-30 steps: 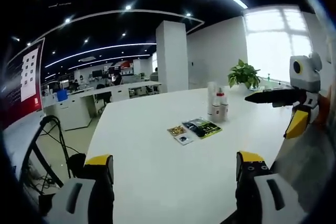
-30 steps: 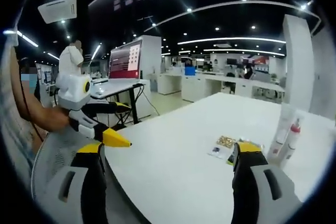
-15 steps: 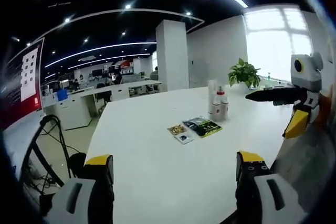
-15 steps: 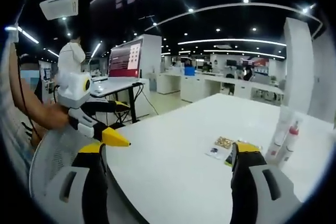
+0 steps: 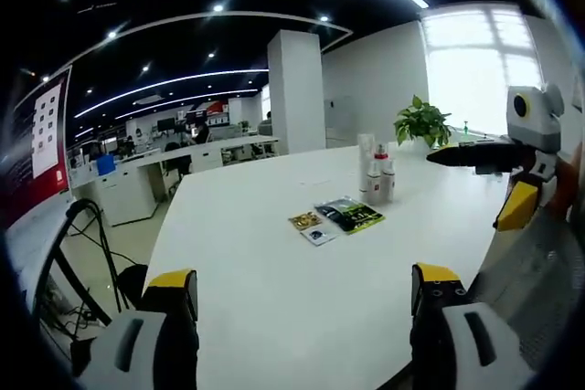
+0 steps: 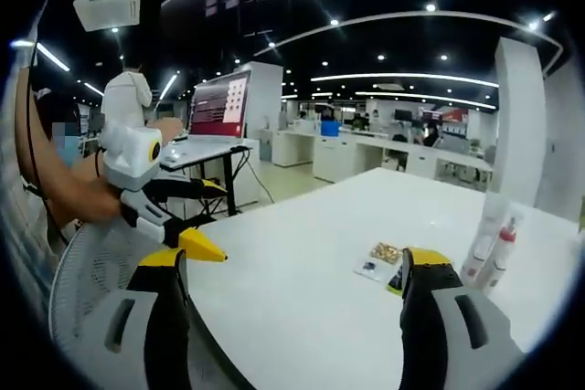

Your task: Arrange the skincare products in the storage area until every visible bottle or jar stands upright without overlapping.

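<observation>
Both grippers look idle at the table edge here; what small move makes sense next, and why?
Probably reach the right gripper forward toward the bottles. Both grippers are open and empty, the left gripper too, and the bottles stand clustered far across the white table, beyond the flat packets.

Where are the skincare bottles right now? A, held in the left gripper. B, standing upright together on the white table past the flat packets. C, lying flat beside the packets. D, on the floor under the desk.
B: in the left gripper view the bottles stand upright in a tight cluster on the white table, just beyond the flat packets; the left gripper is open and holds nothing.
</observation>
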Tool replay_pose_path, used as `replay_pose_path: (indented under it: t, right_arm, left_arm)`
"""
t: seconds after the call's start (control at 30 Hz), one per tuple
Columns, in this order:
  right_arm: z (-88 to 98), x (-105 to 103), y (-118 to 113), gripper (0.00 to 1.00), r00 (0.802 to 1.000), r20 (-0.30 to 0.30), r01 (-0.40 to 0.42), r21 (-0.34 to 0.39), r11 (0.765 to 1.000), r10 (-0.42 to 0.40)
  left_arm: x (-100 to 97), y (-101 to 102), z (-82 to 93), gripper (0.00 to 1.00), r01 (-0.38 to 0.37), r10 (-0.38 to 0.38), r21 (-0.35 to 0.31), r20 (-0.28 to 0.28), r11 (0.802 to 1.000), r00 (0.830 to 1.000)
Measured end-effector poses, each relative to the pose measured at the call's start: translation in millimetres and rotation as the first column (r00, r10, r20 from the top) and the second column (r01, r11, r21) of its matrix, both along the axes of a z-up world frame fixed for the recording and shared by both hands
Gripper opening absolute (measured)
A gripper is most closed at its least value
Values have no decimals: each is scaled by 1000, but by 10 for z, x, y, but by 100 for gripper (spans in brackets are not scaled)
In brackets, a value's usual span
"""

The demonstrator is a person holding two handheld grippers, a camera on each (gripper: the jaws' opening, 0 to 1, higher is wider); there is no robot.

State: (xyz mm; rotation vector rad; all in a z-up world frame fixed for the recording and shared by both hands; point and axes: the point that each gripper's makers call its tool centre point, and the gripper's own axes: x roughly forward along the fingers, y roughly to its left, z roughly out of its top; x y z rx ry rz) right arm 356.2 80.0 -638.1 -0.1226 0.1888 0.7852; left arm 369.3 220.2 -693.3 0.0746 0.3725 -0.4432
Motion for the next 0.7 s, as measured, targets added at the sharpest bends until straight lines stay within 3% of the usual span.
replay_pose_path:
  t: [0.47, 0.7]
  right_arm:
    - [-27, -44, 41, 93, 1000, -2, -21, -18, 1000, 21]
    - [-68, -42, 49, 93, 999, -34, -27, -13, 1000, 27]
  left_arm:
    - [-42, -45, -40, 100, 29, -29, 12, -16, 1000, 999]
    - [-48, -43, -48, 100, 30, -30, 21, -17, 999, 999]
